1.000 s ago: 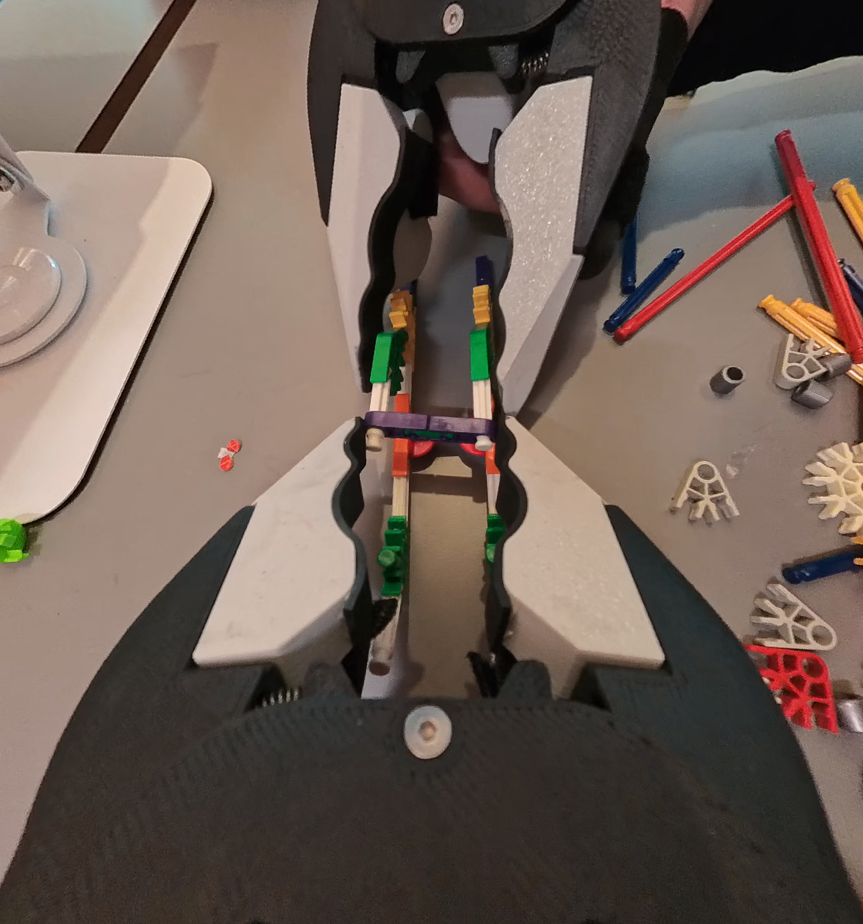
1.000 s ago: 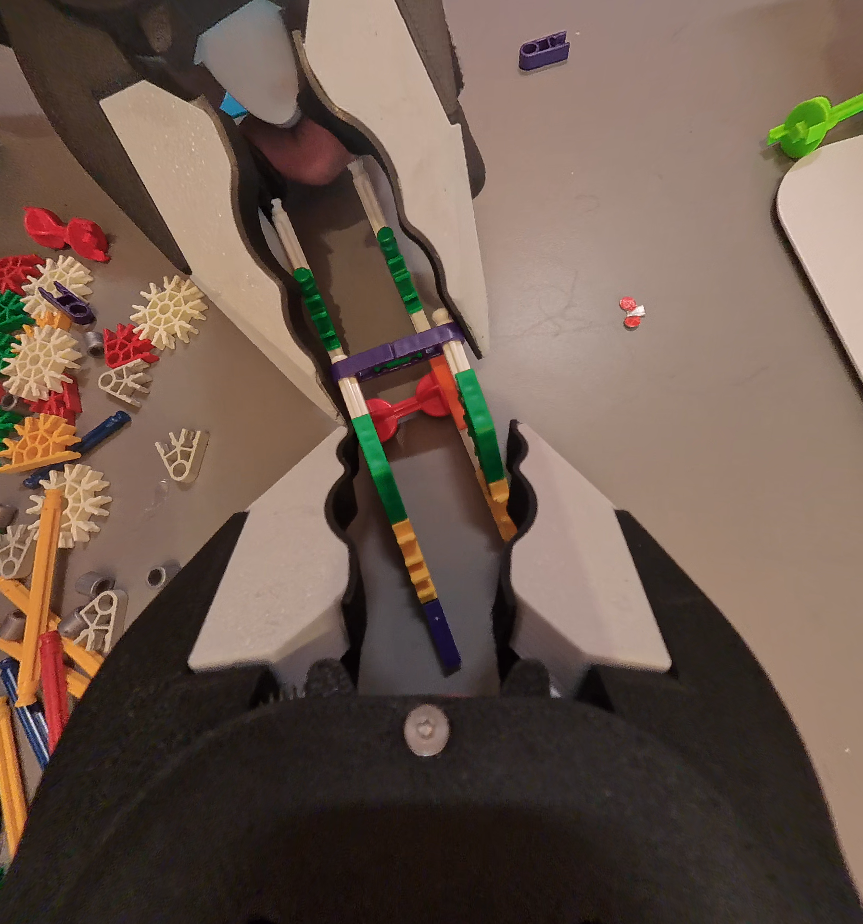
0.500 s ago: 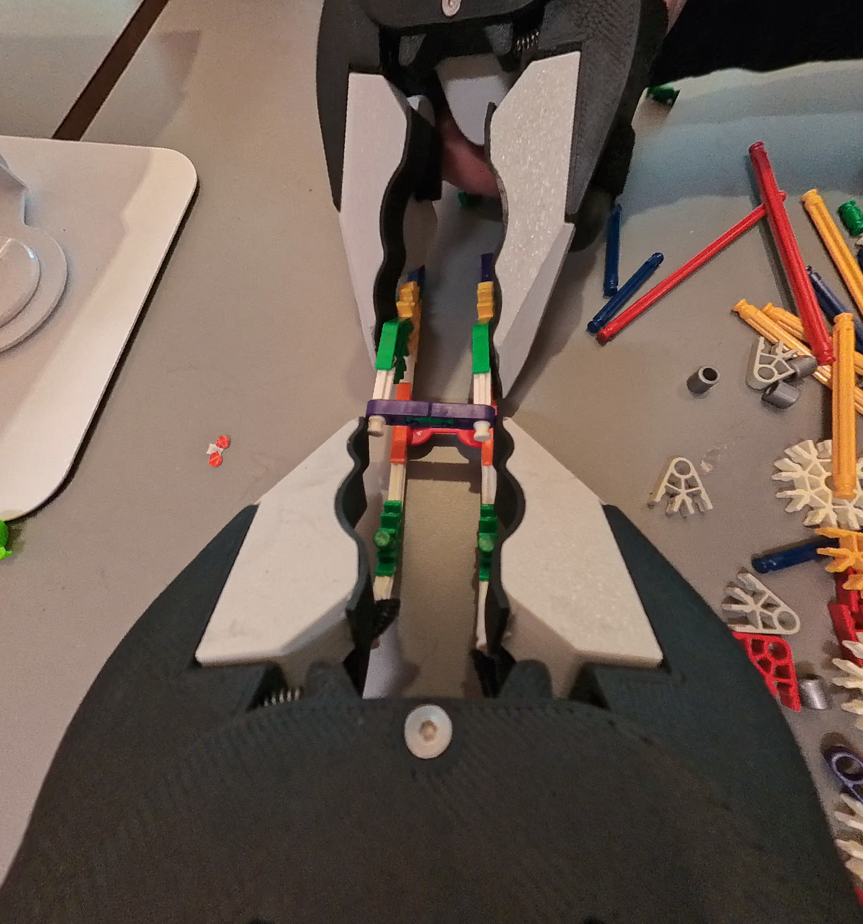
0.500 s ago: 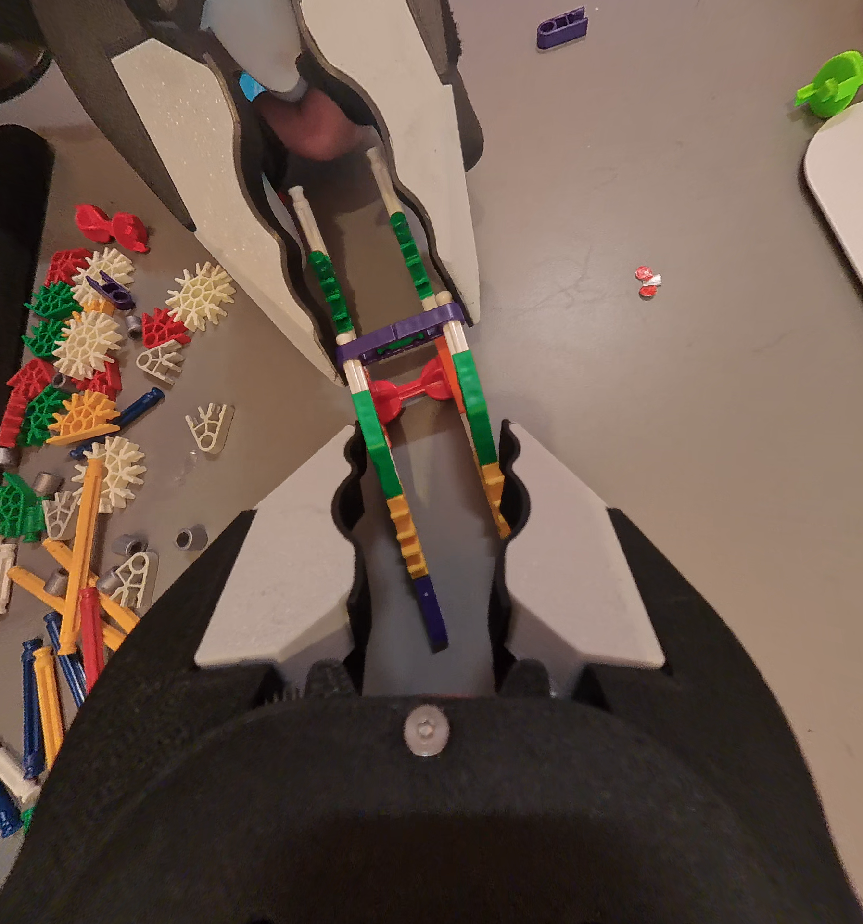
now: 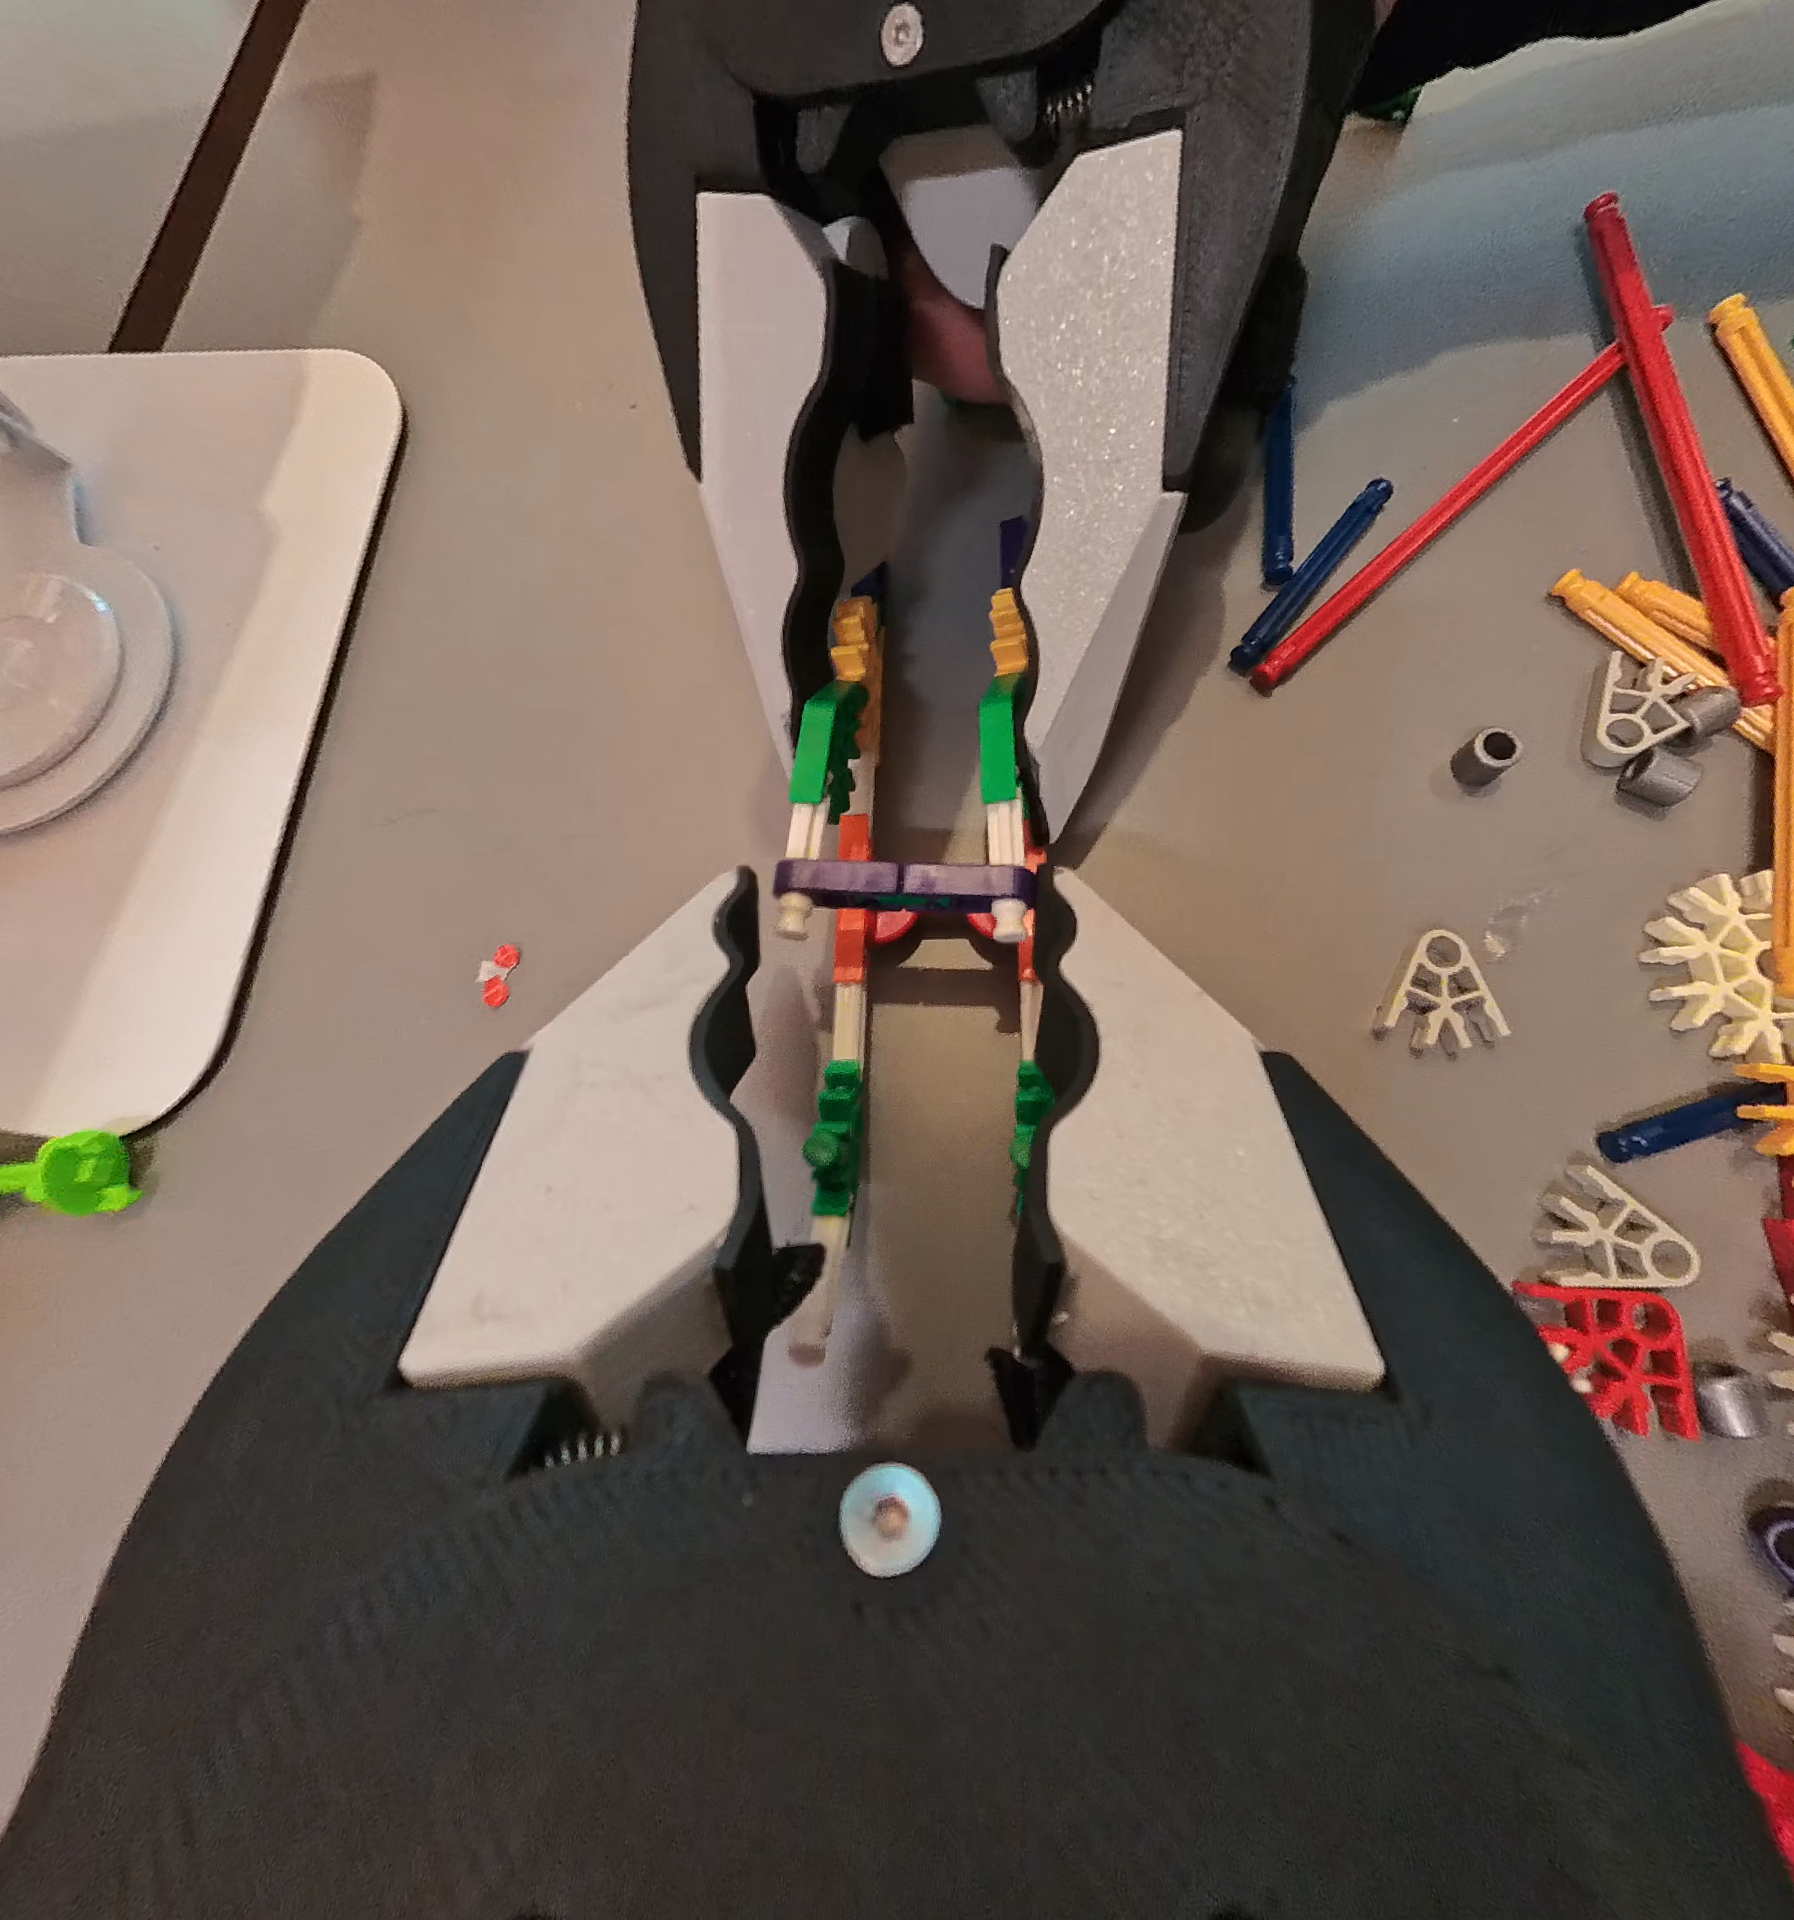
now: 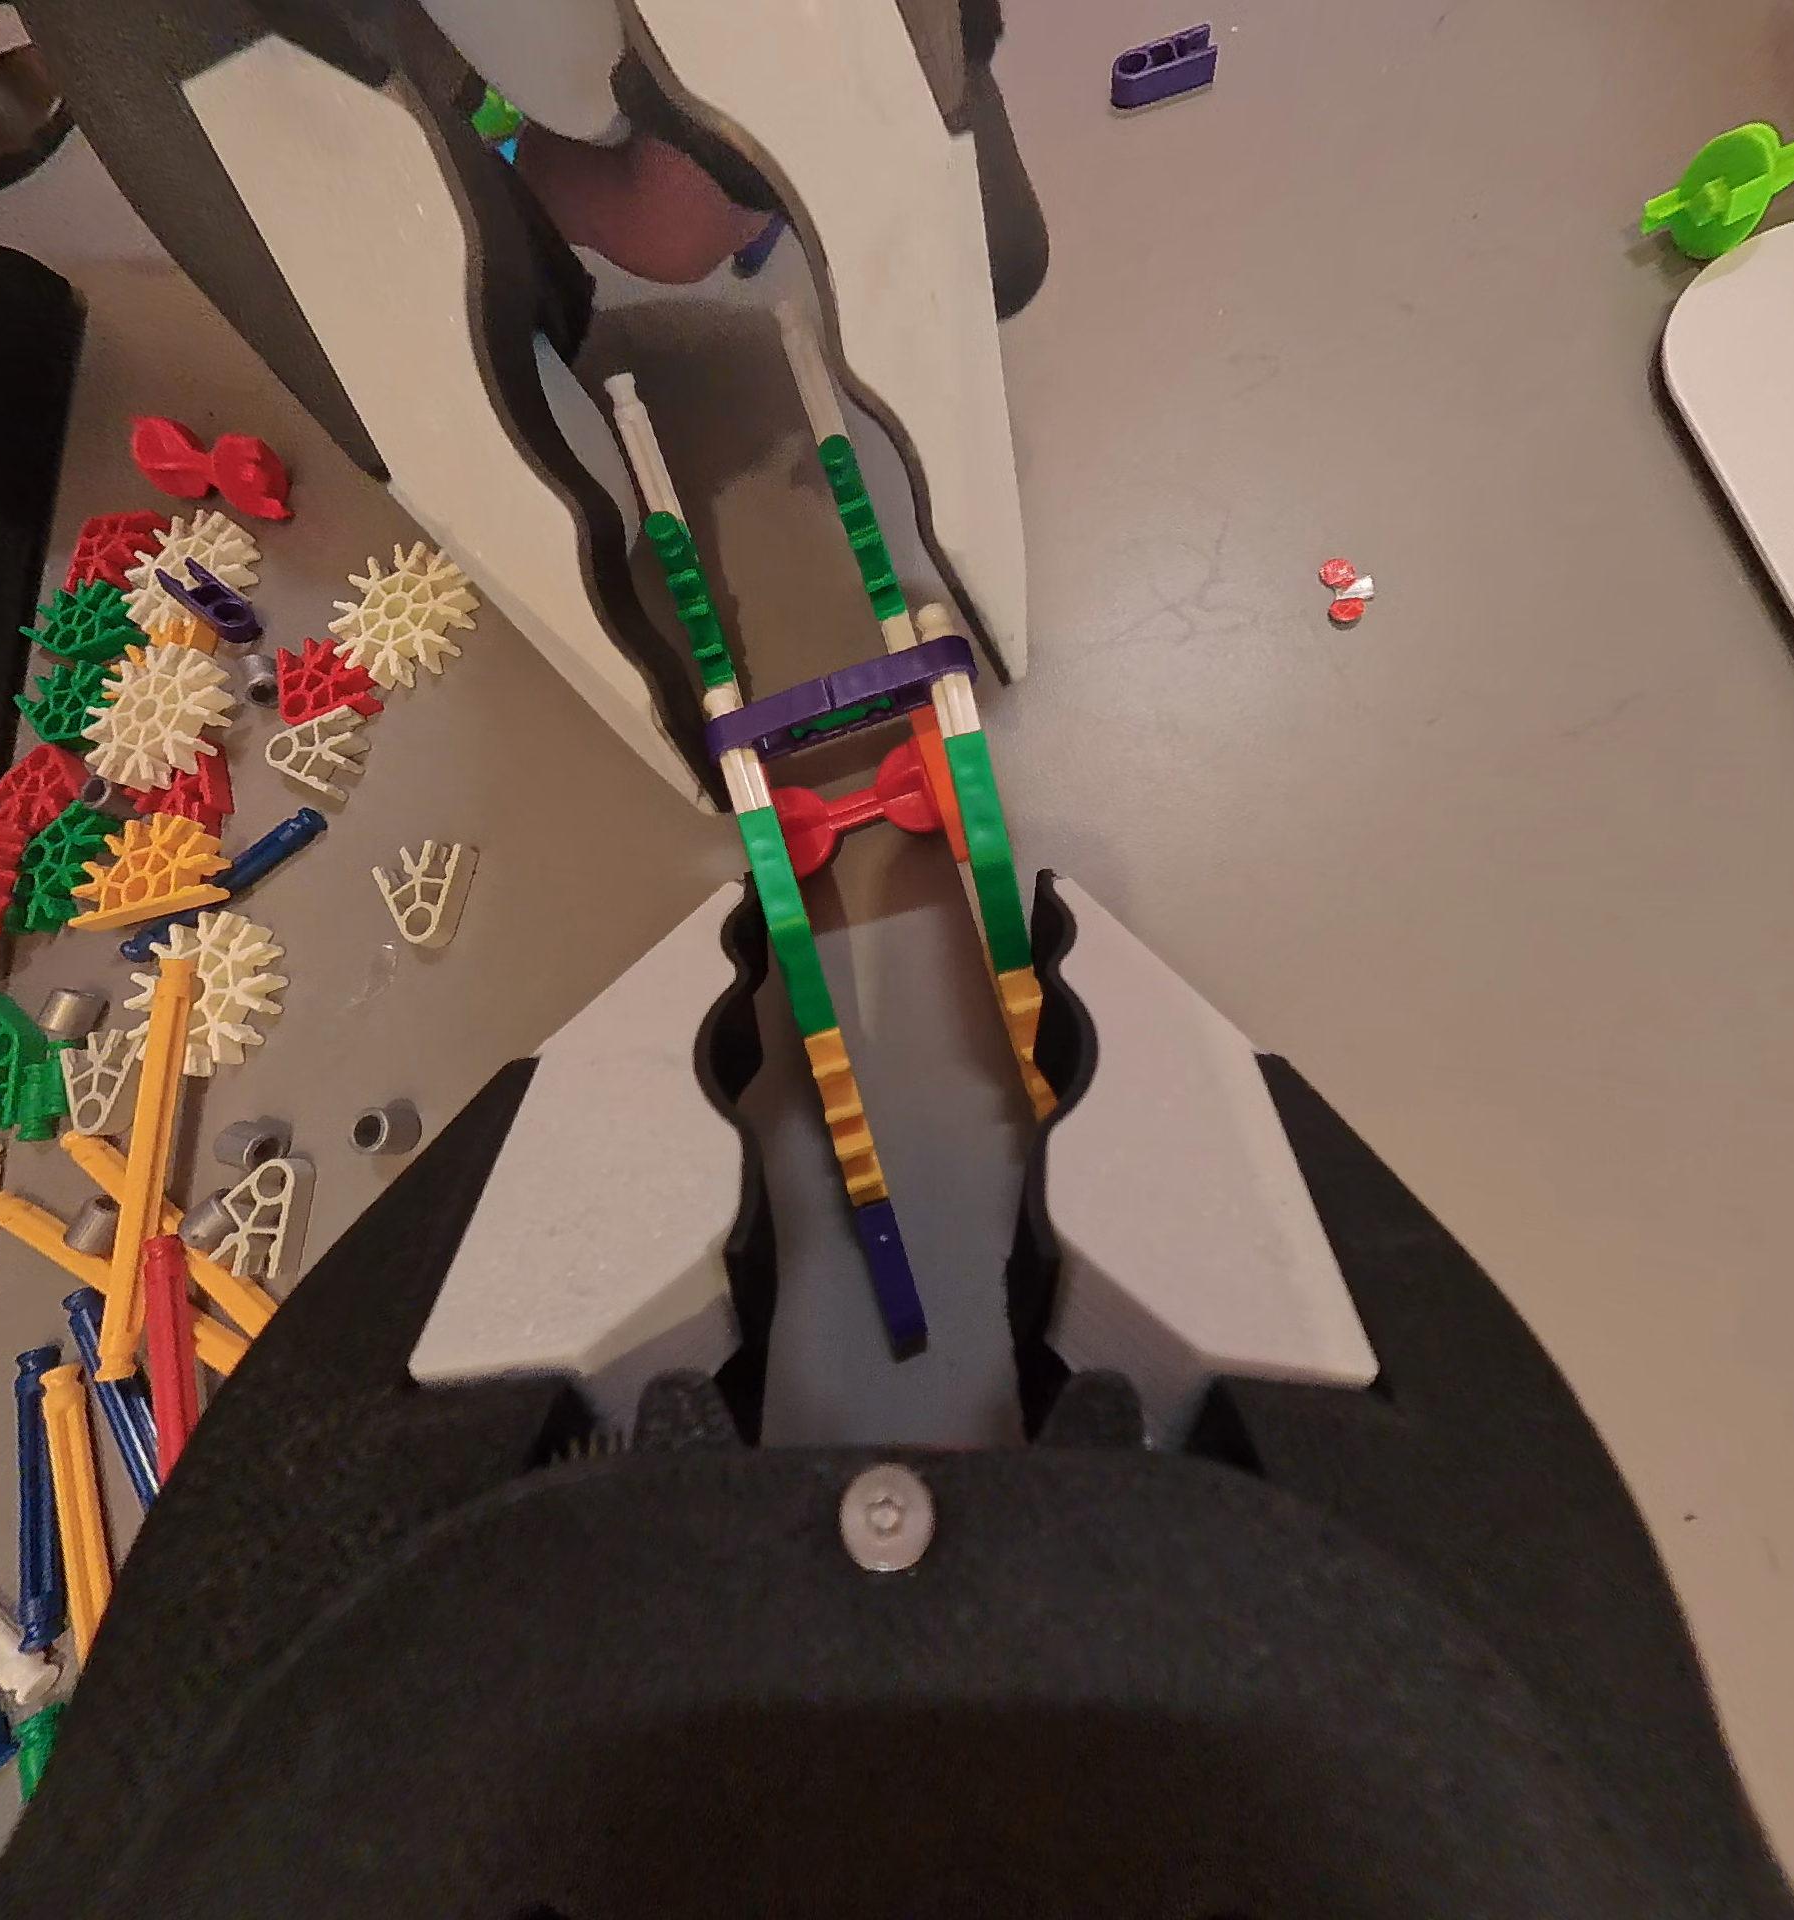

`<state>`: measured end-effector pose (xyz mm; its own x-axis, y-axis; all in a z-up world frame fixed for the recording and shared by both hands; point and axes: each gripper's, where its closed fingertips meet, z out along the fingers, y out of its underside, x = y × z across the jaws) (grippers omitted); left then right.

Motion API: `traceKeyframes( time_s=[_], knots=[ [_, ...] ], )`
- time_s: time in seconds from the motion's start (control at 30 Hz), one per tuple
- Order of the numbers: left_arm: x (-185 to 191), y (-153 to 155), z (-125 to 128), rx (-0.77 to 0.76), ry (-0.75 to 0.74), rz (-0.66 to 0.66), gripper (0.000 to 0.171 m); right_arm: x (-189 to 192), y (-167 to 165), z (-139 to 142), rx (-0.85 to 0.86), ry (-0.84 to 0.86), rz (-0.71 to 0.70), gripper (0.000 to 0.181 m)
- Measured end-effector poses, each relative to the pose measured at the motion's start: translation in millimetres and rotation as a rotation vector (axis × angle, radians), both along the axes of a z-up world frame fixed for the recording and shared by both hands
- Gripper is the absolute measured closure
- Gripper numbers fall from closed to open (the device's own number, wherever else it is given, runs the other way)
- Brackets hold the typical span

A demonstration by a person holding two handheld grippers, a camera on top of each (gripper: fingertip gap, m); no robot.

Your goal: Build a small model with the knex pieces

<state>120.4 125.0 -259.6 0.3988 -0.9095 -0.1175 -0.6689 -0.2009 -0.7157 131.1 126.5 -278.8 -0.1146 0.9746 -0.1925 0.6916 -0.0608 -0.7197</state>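
Grippers faced tip to tip at frame centre, left gripper point(image 5: 898, 925) and right gripper point(image 6: 888, 894) each clamped on the ladder-like toy frame point(image 5: 903, 883) (purple crossbar midway), held as before above the grey table point(image 5: 519, 623).

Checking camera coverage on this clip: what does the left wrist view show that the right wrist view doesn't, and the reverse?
Left only: a white stand base with its clear disc, and long red rods.

Right only: a loose purple clip, a loose red spool and green connectors.

Both: the rod frame held between the left tongs and right tongs, the lime piece, red scraps, the grey table.
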Motion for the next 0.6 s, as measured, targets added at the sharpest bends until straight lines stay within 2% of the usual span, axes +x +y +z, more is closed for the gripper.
traceKeyframes(
  time_s=[0.23, 0.6],
  knots=[
    [-6, -2, 11, -0.015, 0.019, -0.001, 0.118, 0, 0, 0, -0.002, 0.000, 0.002, 0.132],
    [-2, -2, -1, -0.057, 0.163, -0.043, 0.125, 0, 0, 0, -0.003, 0.001, 0.003, 0.132]
  ],
)
